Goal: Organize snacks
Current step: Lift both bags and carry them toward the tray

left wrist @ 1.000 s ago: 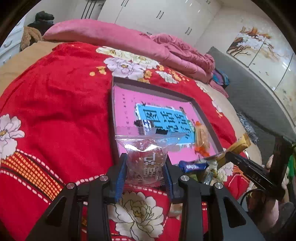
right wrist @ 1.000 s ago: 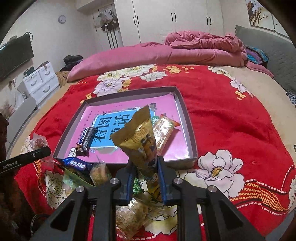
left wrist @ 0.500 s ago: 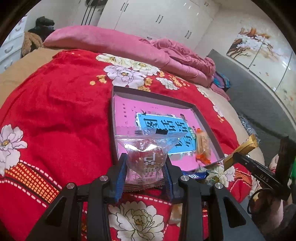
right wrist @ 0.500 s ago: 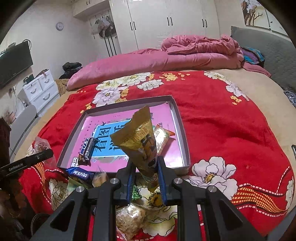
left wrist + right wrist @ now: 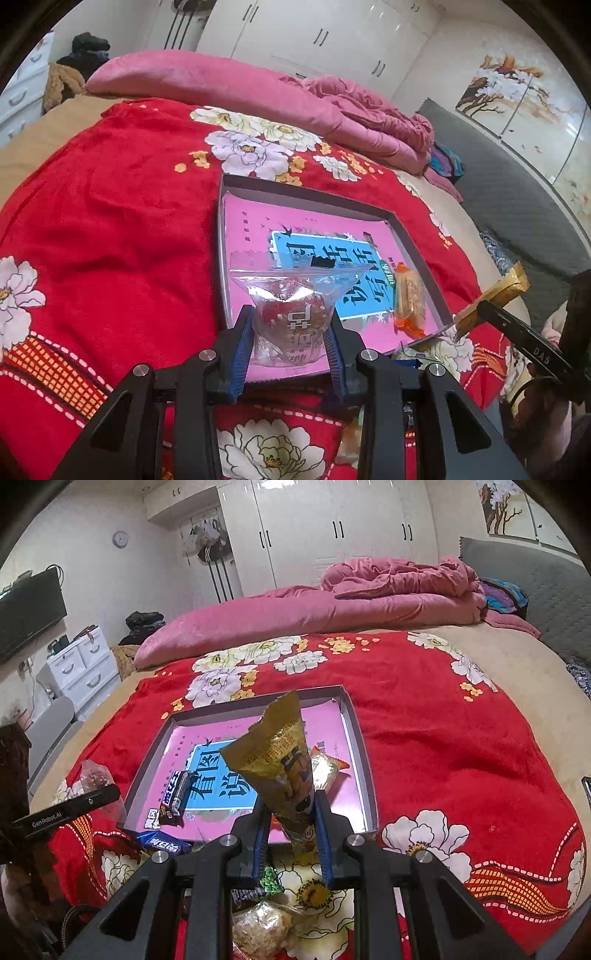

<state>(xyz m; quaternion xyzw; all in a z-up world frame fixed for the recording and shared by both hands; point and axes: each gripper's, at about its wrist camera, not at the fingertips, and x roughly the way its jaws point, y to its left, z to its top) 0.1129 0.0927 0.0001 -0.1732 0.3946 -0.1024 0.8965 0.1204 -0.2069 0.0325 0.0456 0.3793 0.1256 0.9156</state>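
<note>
I have two snacks in hand at once. My left claw (image 5: 290,354) is clamped on a clear pouch (image 5: 291,317) with something red inside, held upright just above the near edge of the tray (image 5: 417,240). My right claw (image 5: 290,834) is pinched tight on the lower end of a gold packet (image 5: 277,760), which stands up tall in front of the same tray, its torn top leaning toward the far rim. Neither snack rests on anything; both hang in the grip over the near side of the tray.

Inside the tray, which has a pink lining and a blue printed panel, I count only a few pieces so far: an orange-ended wafer pack (image 5: 408,302) near the right wall as the left camera sees it, a dark candy bar (image 5: 177,794) along the opposite side, and one small dark-and-white piece at the corner near that bar that I can't identify.

Left to do, as I judge it: both held snacks need setting down in the tray, and a loose heap waits on the red floral blanket (image 5: 110,229) in front of it, including a blue wrapper (image 5: 162,843), a green packet (image 5: 269,880) and a clear bag of pale puffed pieces (image 5: 258,930). I'd call the job well short of halfway.

The blanket covers a bed, with a pink quilt (image 5: 332,605) piled at the far end.
</note>
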